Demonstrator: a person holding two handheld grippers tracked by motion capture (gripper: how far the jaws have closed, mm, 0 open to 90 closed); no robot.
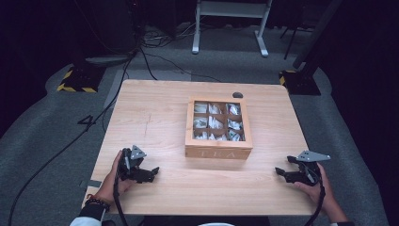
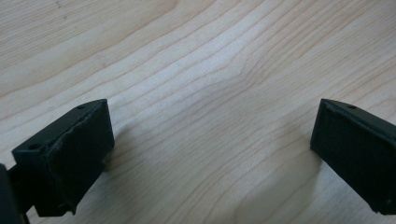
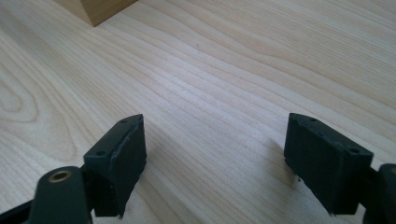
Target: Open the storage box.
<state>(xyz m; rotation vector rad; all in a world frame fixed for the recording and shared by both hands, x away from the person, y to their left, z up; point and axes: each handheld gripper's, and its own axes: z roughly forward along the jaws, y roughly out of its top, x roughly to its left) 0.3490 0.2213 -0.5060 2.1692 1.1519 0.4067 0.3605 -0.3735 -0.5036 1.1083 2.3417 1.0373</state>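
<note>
Two handheld grippers flank a shut wooden tea box on a table, neither yet touching it.

The table [image 1: 155,108] carries the tea box [image 1: 218,153] at its centre, glass lid down over nine compartments of sachets. Opening it cleanly likely calls for one gripper steadying the front wall while the other lifts the lid's front edge. The left gripper [image 1: 149,174] and right gripper [image 1: 281,172] rest low near the table's near edge, angled inward, jaws spread wide and empty.
</note>
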